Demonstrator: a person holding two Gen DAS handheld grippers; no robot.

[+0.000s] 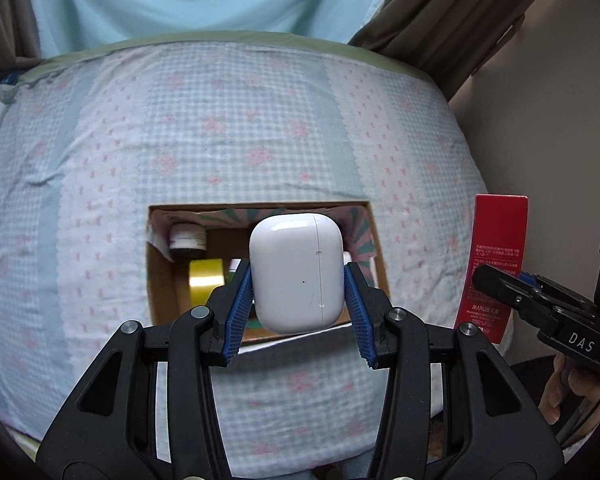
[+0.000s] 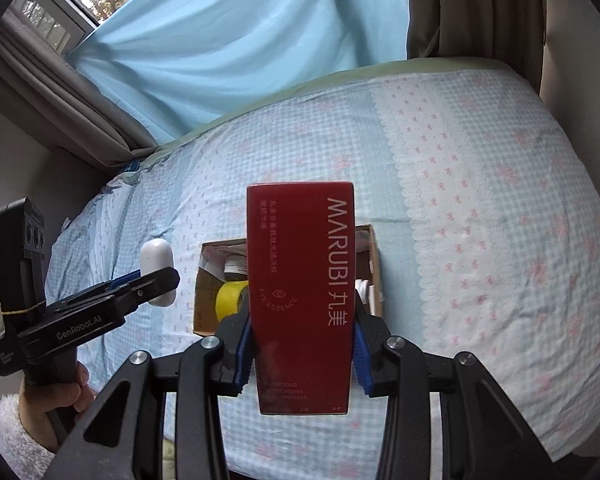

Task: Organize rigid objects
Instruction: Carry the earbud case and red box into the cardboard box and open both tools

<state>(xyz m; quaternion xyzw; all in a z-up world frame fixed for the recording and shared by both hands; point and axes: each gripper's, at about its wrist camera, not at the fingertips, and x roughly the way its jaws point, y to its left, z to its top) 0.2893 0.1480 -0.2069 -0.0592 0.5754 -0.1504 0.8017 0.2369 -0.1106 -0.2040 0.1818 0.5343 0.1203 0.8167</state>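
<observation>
My left gripper (image 1: 298,284) is shut on a white earbud case (image 1: 296,272) and holds it above the near edge of an open cardboard box (image 1: 160,280) on the bed. In the box lie a yellow tape roll (image 1: 206,282) and a small dark jar with a white label (image 1: 188,238). My right gripper (image 2: 300,340) is shut on a tall red MARUBI carton (image 2: 300,296), held upright in front of the same box (image 2: 208,280). The carton also shows in the left wrist view (image 1: 494,264), and the earbud case in the right wrist view (image 2: 156,258).
The bed is covered by a blue checked sheet with pink flowers (image 1: 240,128). A light blue curtain (image 2: 240,40) and brown drapes (image 1: 460,12) hang behind it. A wall (image 1: 540,140) stands at the bed's right side.
</observation>
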